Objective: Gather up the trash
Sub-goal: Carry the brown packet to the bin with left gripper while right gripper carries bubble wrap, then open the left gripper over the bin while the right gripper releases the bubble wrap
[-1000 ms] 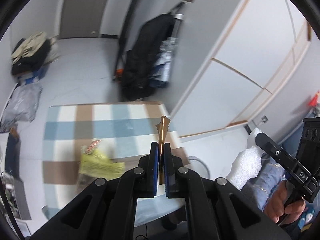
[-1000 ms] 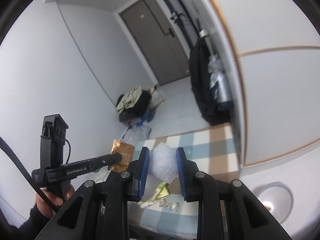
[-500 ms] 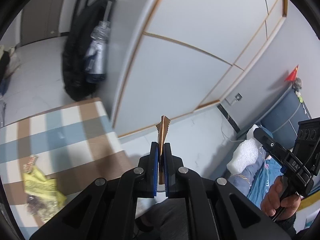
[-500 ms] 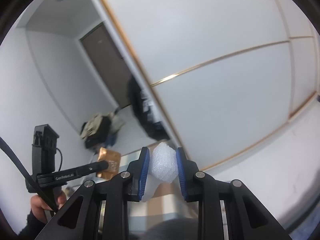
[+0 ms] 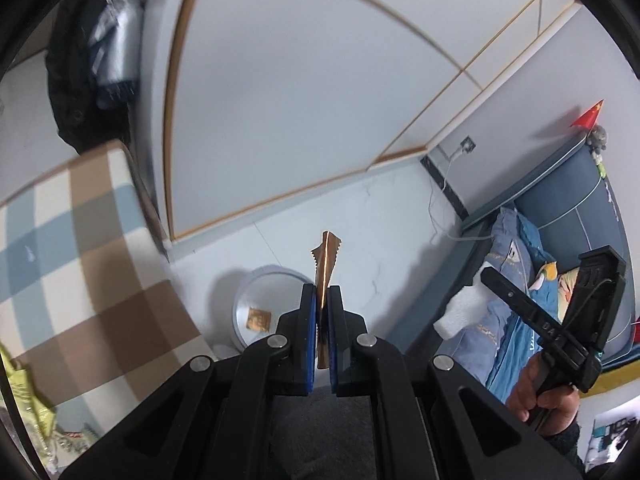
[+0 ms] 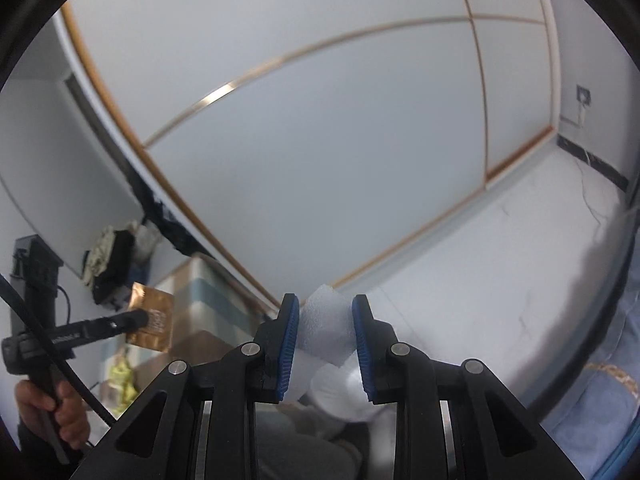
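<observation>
Both grippers swing off the table toward the bin.

The left gripper (image 5: 322, 300) stays clenched on the gold wrapper (image 5: 326, 258), the right gripper (image 6: 326, 320) on the foam chunk (image 6: 326, 330); beyond, the white bin (image 5: 266, 308) now shows below (one wrapper inside), so dropping looks next.

Bare floor (image 5: 360, 216) around white bin (image 5: 272, 280); bed (image 5: 520, 280) right

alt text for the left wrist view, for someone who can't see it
The left hand-held gripper pinches a gold wrapper above a white bin on the floor, with a checked table at left.
</observation>
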Action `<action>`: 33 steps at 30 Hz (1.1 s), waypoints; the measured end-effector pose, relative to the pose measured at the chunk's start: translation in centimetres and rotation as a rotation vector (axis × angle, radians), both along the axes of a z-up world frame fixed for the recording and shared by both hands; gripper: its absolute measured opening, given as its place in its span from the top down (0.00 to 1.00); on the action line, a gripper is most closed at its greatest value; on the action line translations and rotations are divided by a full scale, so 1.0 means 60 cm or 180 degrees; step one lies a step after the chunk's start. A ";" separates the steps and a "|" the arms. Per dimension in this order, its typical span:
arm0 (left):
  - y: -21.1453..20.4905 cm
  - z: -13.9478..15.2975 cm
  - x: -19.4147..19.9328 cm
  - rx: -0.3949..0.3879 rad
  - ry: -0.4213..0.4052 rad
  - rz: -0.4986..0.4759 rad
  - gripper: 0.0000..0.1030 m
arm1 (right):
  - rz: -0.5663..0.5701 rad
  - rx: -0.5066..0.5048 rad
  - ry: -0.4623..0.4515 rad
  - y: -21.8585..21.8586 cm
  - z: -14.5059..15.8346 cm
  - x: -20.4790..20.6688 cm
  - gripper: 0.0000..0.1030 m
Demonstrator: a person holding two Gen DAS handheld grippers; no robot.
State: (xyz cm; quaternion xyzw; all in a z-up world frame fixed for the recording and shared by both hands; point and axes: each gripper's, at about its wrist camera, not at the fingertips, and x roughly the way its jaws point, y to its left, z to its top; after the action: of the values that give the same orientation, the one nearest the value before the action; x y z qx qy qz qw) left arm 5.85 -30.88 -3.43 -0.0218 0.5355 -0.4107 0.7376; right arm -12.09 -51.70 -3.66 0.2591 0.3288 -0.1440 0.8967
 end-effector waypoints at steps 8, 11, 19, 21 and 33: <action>-0.056 -0.067 0.011 0.0203 0.0331 -0.0095 0.99 | -0.0108 0.0263 0.0402 -0.042 -0.120 0.026 0.75; -0.072 -0.088 0.014 0.0265 0.0448 -0.0137 0.99 | -0.0104 0.0377 0.0560 -0.054 -0.162 0.039 0.75; -0.103 -0.139 0.026 0.0483 0.0644 -0.0219 0.99 | -0.0072 0.0683 0.0893 -0.075 -0.266 0.080 0.74; -0.107 -0.149 0.029 0.0524 0.0684 -0.0231 0.99 | -0.0047 0.0748 0.0947 -0.074 -0.284 0.092 0.74; -0.126 -0.189 0.042 0.0646 0.0860 -0.0254 0.99 | 0.0248 0.1151 0.1057 -0.063 -0.359 0.151 0.63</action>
State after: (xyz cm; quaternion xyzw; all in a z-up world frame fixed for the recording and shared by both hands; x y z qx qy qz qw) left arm 8.35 -38.42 -14.76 0.0190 0.6689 -0.3768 0.6404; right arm -3.06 -55.45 -25.18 0.3752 0.5019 -0.0889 0.7742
